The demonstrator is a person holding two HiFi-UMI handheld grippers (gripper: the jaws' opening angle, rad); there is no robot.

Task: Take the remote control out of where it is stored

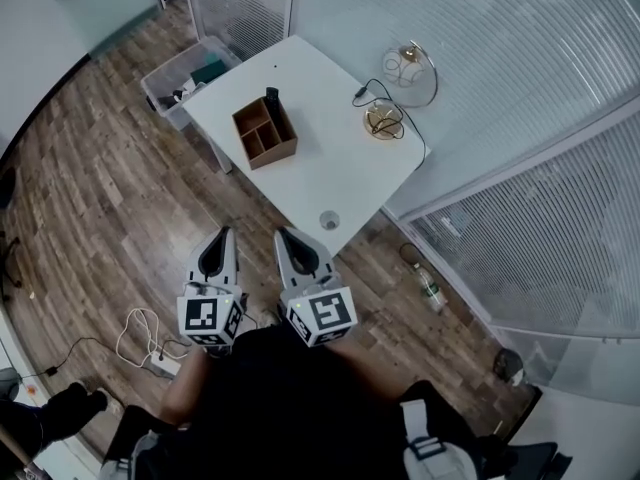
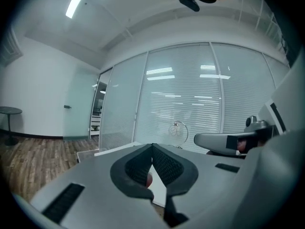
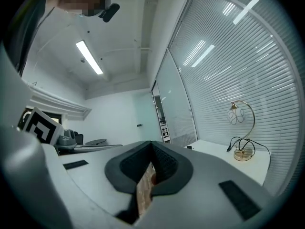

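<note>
Head view: the remote (image 1: 272,98) stands upright in a wooden box (image 1: 266,136) on the white worktop (image 1: 340,173), in the box's compartment at its 12 o'clock end. A lamp (image 1: 408,68) stands at 2 o'clock from the box, near the worktop's far edge. A small round thing (image 1: 329,219) lies at 5 o'clock from the box, by the near edge. A bin (image 1: 185,76) sits on the floor at 10 o'clock from the box.

The left tongs (image 1: 224,231) and right tongs (image 1: 283,233) are held side by side over the floor at 6 o'clock from the box, well apart from it. Each gripper view shows its own tongs, left (image 2: 152,147) and right (image 3: 152,144), pressed together with nothing pinched.
</note>
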